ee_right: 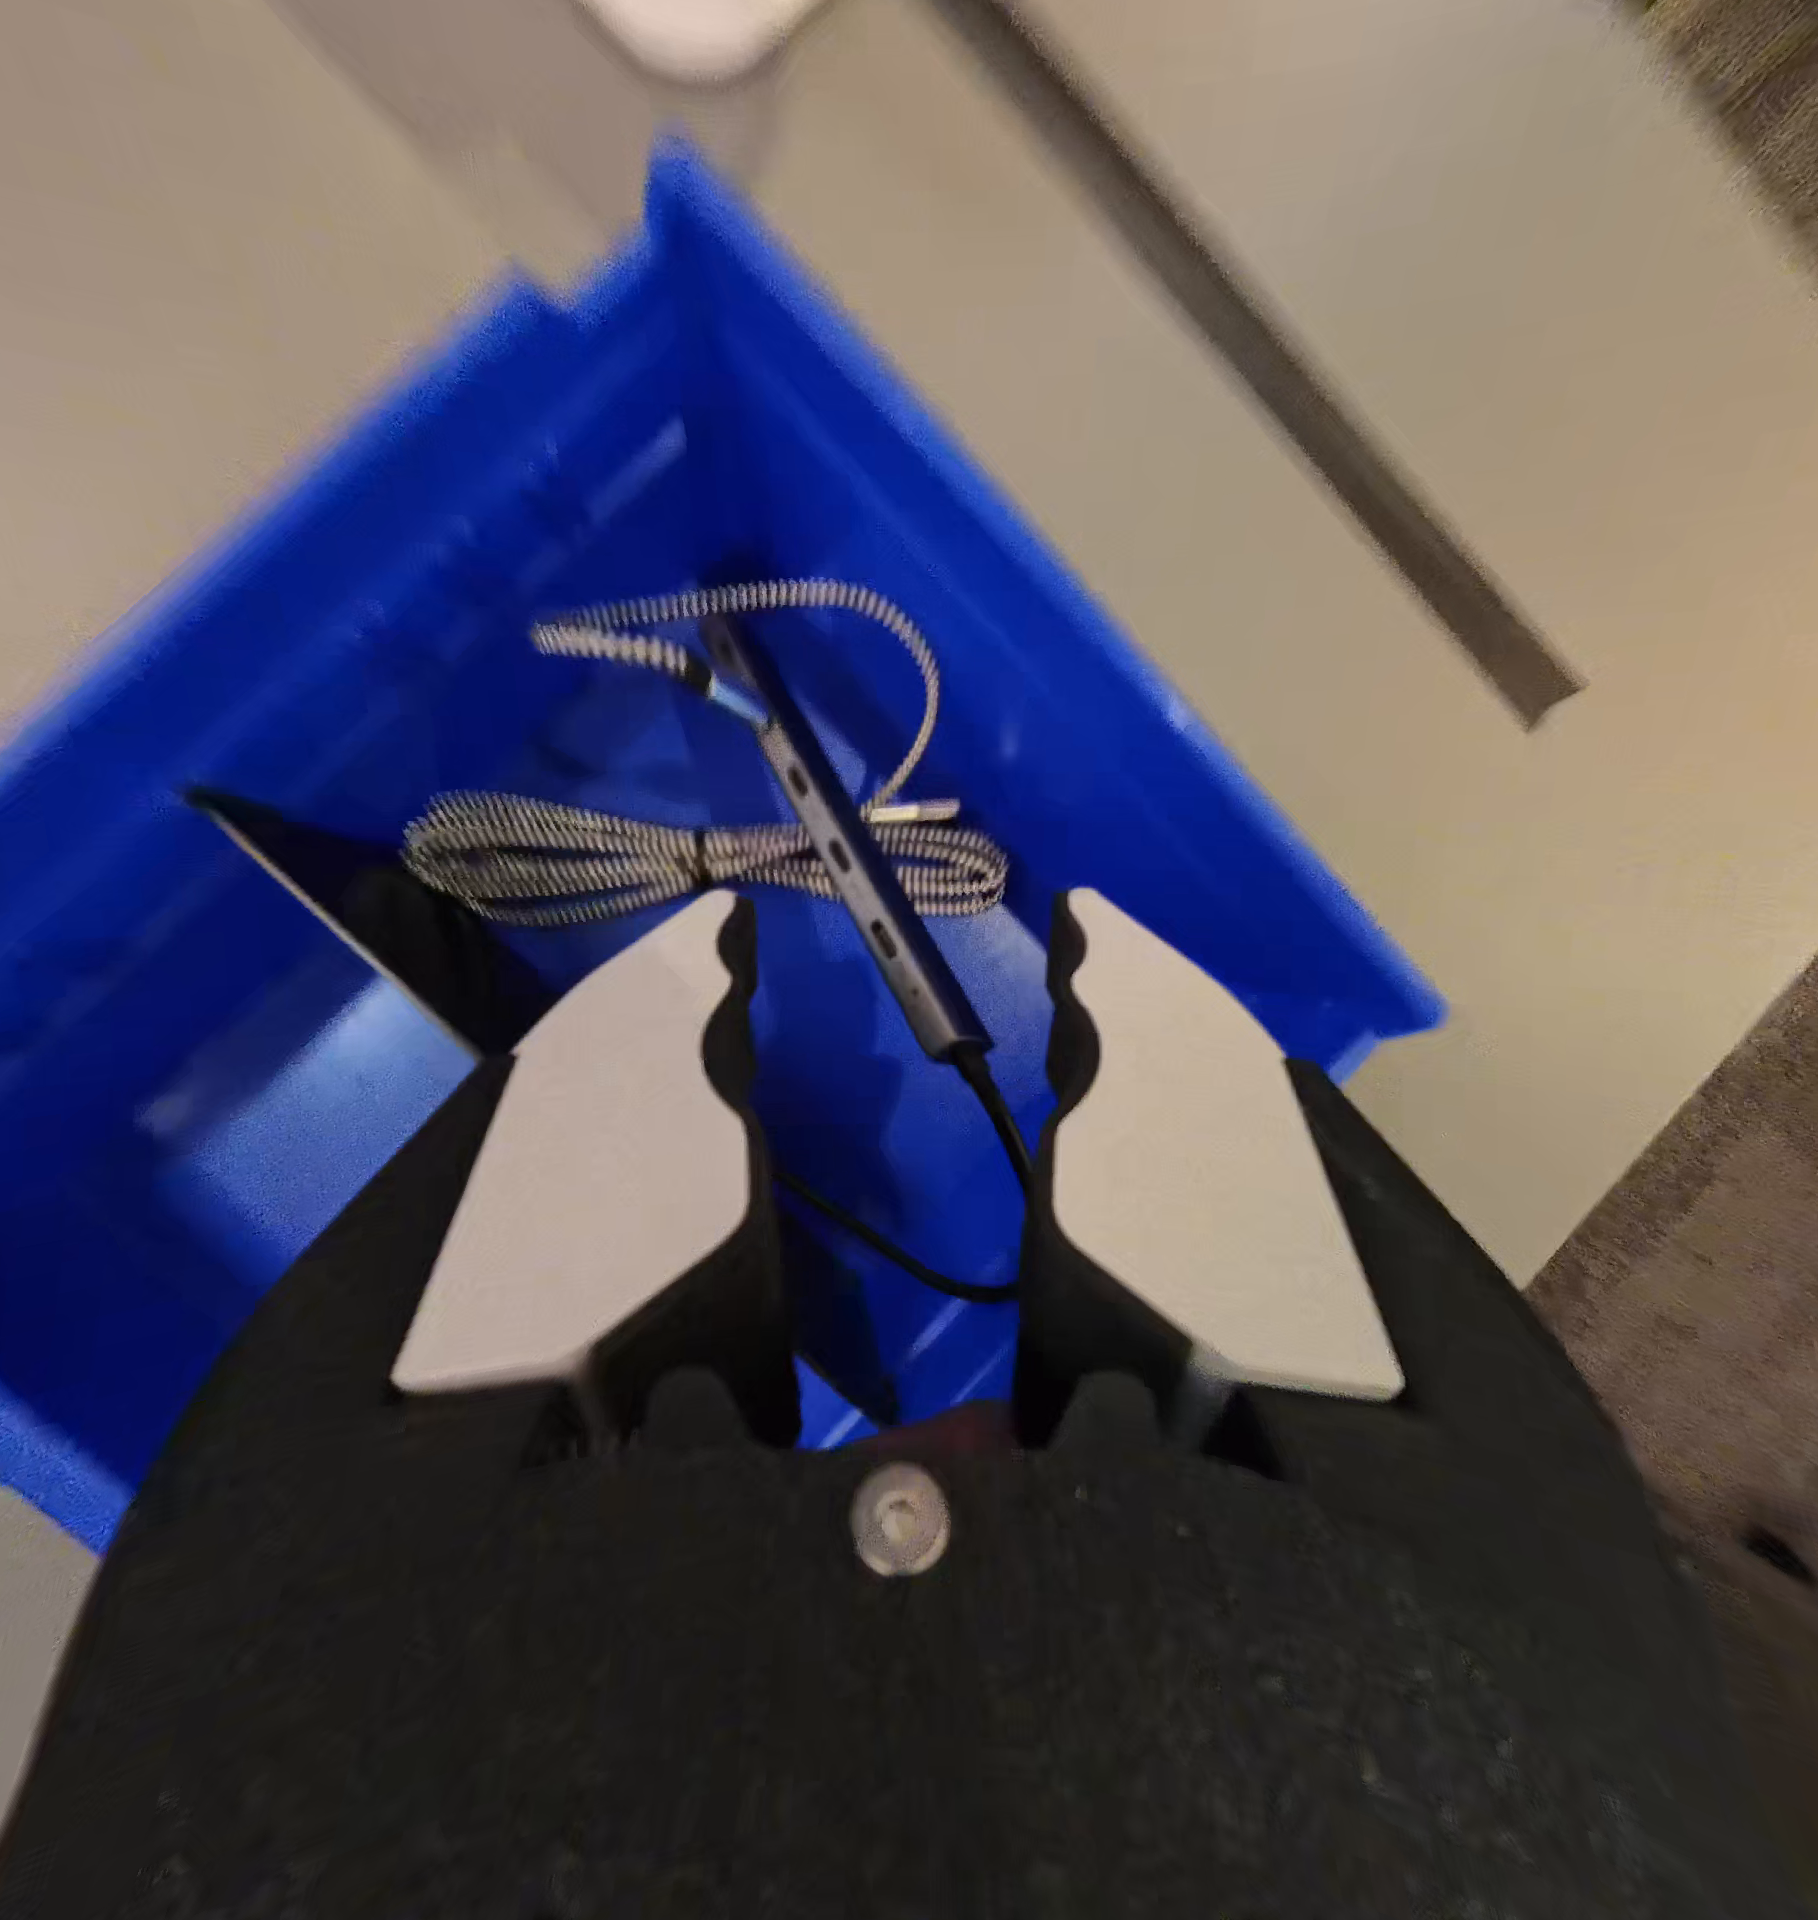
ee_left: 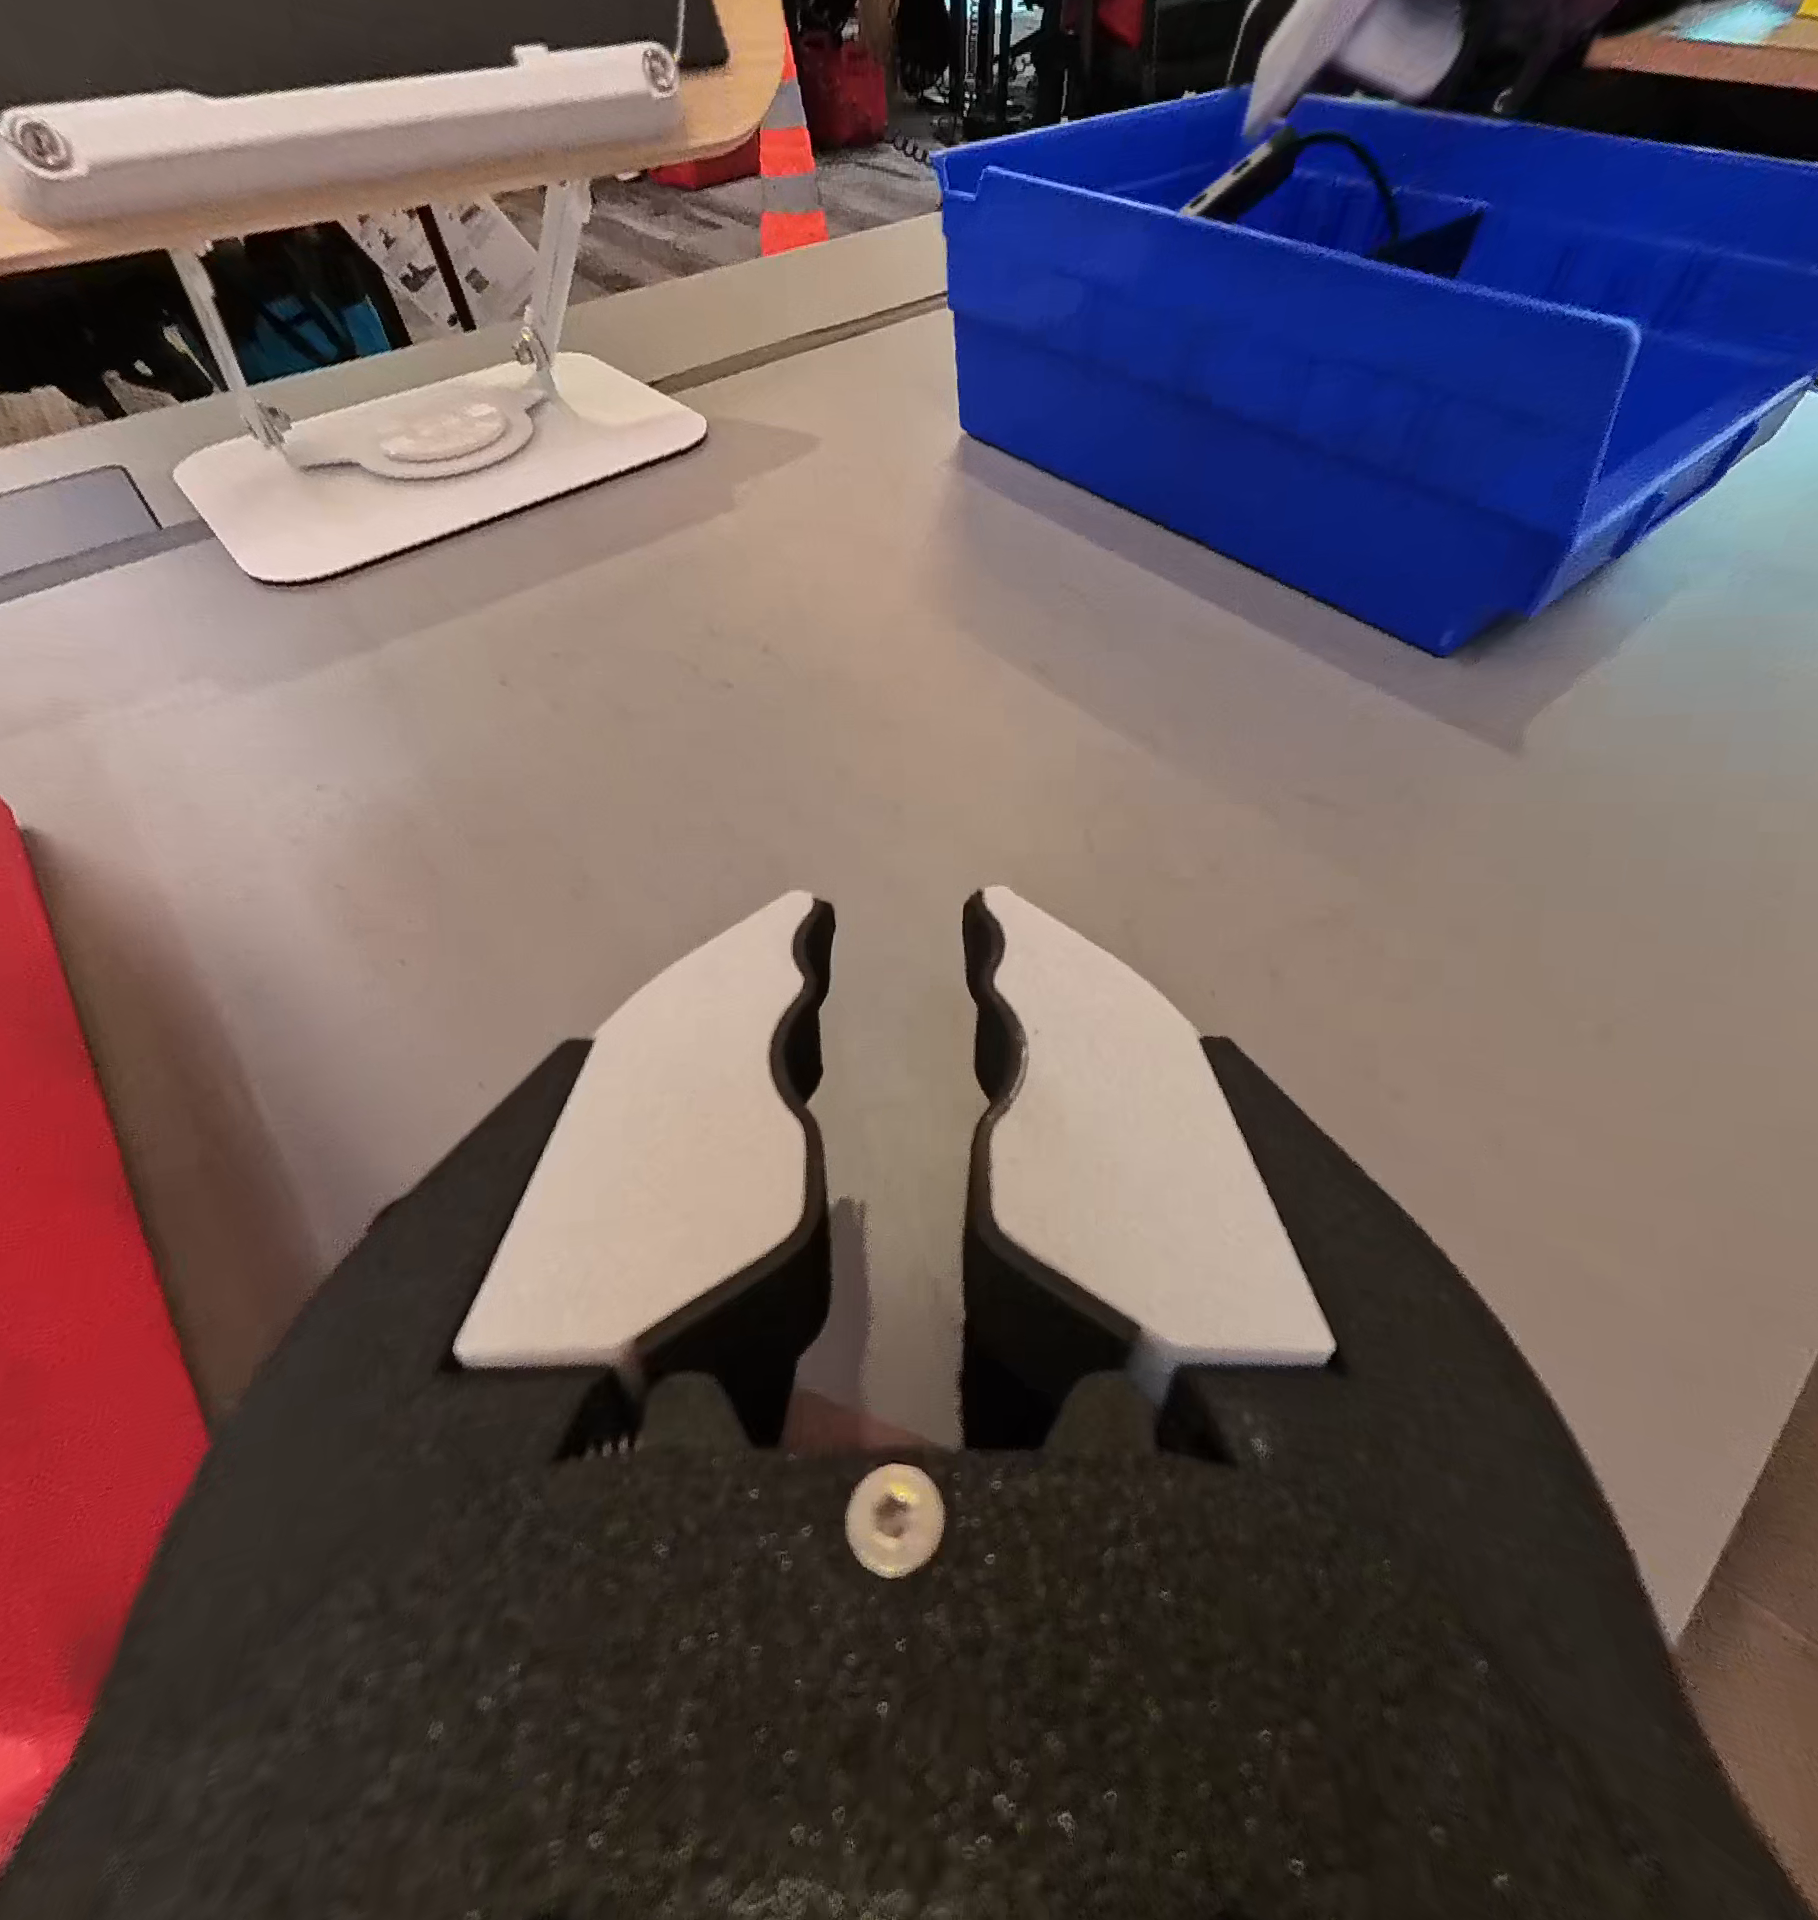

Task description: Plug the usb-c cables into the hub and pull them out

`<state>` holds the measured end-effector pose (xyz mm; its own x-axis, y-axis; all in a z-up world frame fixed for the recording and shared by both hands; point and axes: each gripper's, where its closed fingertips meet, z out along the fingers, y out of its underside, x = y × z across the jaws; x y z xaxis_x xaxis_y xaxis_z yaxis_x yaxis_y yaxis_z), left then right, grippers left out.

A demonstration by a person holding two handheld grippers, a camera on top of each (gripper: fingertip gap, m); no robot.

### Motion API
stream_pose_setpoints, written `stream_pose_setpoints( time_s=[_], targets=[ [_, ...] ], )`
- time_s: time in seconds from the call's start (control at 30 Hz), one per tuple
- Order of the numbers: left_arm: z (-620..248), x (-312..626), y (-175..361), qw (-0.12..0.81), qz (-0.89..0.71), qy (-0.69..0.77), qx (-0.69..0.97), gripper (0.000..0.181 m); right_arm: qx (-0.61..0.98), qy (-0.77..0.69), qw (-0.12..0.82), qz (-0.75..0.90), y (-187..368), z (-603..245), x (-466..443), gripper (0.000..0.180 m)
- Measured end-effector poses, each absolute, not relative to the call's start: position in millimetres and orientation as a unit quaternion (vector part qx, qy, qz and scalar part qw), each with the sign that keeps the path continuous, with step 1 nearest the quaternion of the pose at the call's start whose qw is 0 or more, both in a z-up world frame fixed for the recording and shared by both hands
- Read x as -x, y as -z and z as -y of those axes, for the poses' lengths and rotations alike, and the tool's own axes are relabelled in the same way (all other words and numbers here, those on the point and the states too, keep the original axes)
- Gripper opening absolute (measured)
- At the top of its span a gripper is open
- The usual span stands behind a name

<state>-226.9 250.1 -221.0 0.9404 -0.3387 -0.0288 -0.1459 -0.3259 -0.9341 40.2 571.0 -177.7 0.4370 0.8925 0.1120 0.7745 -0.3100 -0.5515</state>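
Observation:
A slim grey hub (ee_right: 843, 842) leans inside the blue bin (ee_right: 261, 831), with its black lead (ee_right: 1000, 1127) trailing toward me. A coiled black-and-white braided cable (ee_right: 593, 852) lies under it; one end meets the hub's far part, though blur hides whether it is plugged in. My right gripper (ee_right: 902, 914) is open above the bin, and the hub's near end sits between its fingers, unclamped. My left gripper (ee_left: 898, 914) is open and empty over the grey table, short of the bin (ee_left: 1300, 416). The hub (ee_left: 1237, 182) pokes up there.
A white stand (ee_left: 437, 457) with a long white bar sits on the table at the far left. A red object (ee_left: 43, 1247) is close on the left. The table's edge (ee_left: 1715, 1507) runs down the right. A groove (ee_right: 1300, 416) crosses the table beyond the bin. Spacing between my two grippers at the tips: around 40 cm.

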Motion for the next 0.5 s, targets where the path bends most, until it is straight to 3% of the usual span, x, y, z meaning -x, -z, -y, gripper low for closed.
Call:
stream_pose_setpoints(
  time_s=[0.07, 0.23, 0.33, 0.5],
  targets=[
    [-250, 227, 221, 0.560, -0.146, 0.091, 0.811, 0.024, 0.803, -0.134, 0.337, 0.472, 144, -571, -43, 0.059],
    [-249, 224, 223, 0.554, -0.145, 0.094, 0.815, 0.024, 0.781, -0.212, 0.458, 0.367, 73, -513, -39, 0.052],
    [-248, 218, 224, 0.550, -0.149, 0.098, 0.816, 0.024, 0.769, -0.272, 0.442, 0.374, 80, -433, -11, 0.053],
    [-248, 205, 225, 0.548, -0.166, 0.095, 0.814, 0.025, 0.731, -0.352, 0.415, 0.412, 139, -308, 56, 0.050]
  ],
)
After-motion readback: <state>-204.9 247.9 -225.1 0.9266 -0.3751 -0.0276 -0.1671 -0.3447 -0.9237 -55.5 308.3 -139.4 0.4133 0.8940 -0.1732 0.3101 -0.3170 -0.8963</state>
